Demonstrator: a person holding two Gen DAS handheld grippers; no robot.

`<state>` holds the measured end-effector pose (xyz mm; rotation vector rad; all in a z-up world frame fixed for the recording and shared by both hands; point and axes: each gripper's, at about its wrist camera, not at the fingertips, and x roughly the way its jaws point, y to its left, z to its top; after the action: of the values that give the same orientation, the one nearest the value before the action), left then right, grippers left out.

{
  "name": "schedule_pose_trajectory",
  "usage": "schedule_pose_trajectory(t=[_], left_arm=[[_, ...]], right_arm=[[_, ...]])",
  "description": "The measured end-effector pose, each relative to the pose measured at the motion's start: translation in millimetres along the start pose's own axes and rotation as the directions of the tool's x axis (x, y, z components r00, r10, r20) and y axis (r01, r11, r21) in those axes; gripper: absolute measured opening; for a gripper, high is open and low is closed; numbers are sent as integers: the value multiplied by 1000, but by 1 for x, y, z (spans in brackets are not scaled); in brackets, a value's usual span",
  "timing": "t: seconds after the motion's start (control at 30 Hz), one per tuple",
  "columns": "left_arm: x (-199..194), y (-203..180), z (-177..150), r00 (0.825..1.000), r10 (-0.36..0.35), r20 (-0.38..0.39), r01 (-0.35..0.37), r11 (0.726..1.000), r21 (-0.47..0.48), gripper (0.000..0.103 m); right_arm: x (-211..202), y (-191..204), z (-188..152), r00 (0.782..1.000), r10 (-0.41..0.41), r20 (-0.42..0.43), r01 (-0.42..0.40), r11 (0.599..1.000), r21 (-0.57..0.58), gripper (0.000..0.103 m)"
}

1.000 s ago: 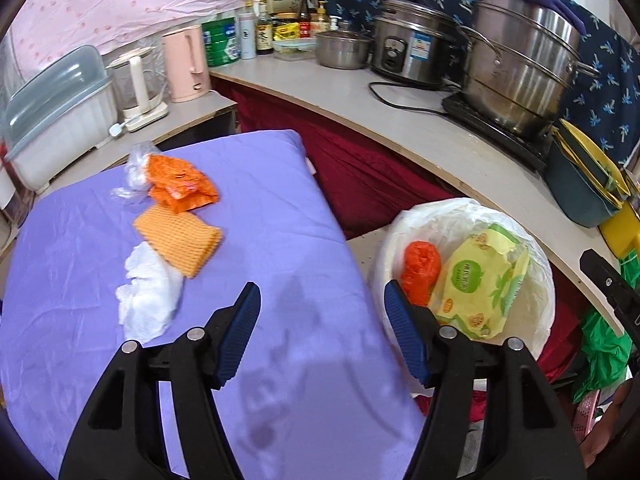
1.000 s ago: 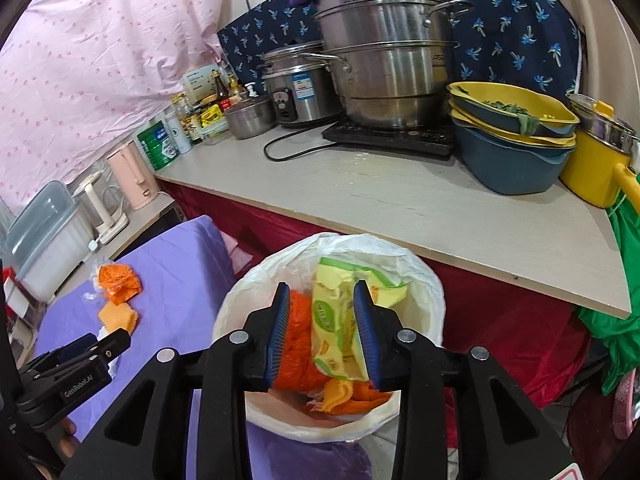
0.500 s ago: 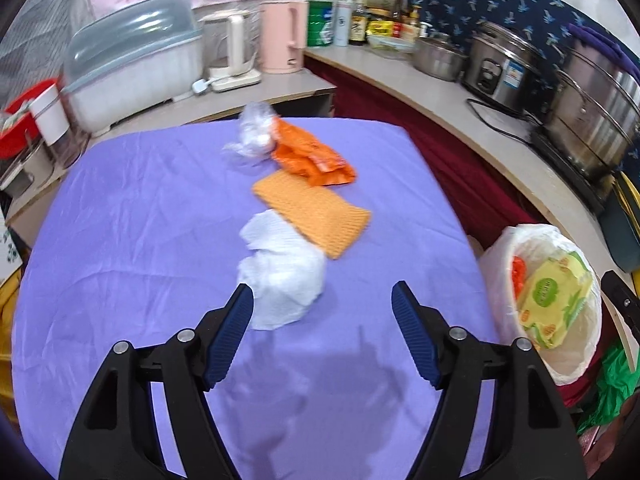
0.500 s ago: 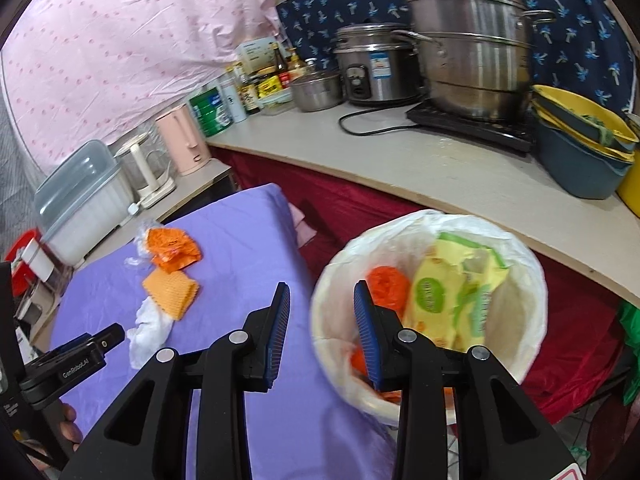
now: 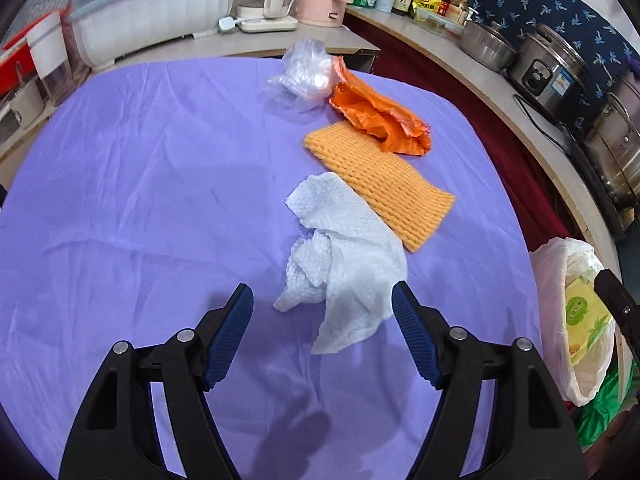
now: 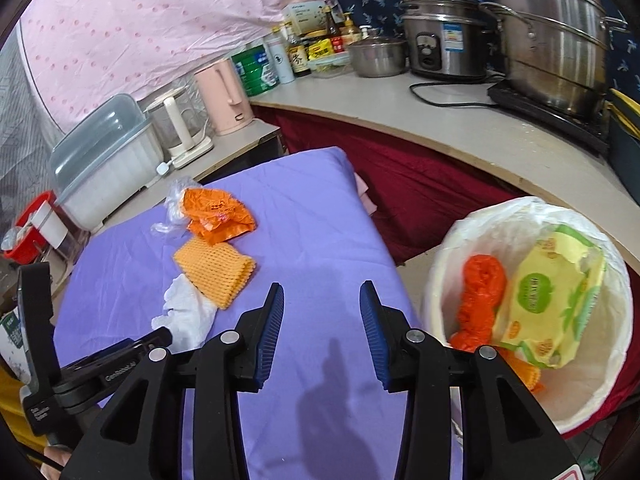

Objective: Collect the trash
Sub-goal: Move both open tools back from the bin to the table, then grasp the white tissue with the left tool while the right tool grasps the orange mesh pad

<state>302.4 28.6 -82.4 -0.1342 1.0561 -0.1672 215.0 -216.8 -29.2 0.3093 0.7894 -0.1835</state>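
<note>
On the purple table (image 5: 140, 184) lie a crumpled white paper towel (image 5: 344, 264), an orange foam net (image 5: 380, 188), an orange wrapper (image 5: 380, 116) and a clear plastic bag (image 5: 304, 72). My left gripper (image 5: 322, 316) is open and empty, its fingers either side of the near end of the paper towel, above it. My right gripper (image 6: 322, 320) is open and empty over the table's right side, beside the white-lined trash bin (image 6: 452, 256), which holds a yellow-green wipes pack (image 6: 552, 300) and orange trash (image 6: 480, 296). The towel (image 6: 184, 312), net (image 6: 214, 272) and wrapper (image 6: 216, 212) also show in the right wrist view.
A counter (image 6: 460, 128) curves behind the table and bin with a rice cooker (image 6: 444, 36), a steel steamer pot (image 6: 556, 36), a pink kettle (image 6: 224, 96), bottles and a lidded plastic box (image 6: 104, 152). The left gripper's body (image 6: 92, 376) shows at lower left in the right wrist view.
My left gripper has swung left from the bin and closed in on the paper towel. My right gripper has drawn back from over the bin, moved left over the table and opened wider.
</note>
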Motion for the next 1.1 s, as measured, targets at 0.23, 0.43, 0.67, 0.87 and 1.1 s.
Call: schedule_pose_trajectory(t=[0.23, 0.43, 0.67, 0.87, 1.1], left_arm=[[24, 0, 9, 998, -36, -47, 37, 999, 7, 43], [24, 1, 10, 998, -50, -43, 51, 998, 23, 11], [2, 31, 11, 999, 29, 20, -29, 1000, 5, 10], [-13, 83, 17, 995, 86, 44, -82, 993, -84, 10], [-18, 123, 20, 990, 131, 54, -123, 984, -131, 10]], right_arm=[[31, 19, 1, 999, 20, -44, -22, 999, -24, 39], [55, 35, 2, 995, 50, -82, -53, 998, -32, 39], [81, 58, 4, 989, 83, -119, -89, 995, -46, 39], [103, 76, 9, 986, 93, -139, -102, 993, -60, 39], [129, 90, 9, 983, 84, -165, -97, 993, -72, 39]])
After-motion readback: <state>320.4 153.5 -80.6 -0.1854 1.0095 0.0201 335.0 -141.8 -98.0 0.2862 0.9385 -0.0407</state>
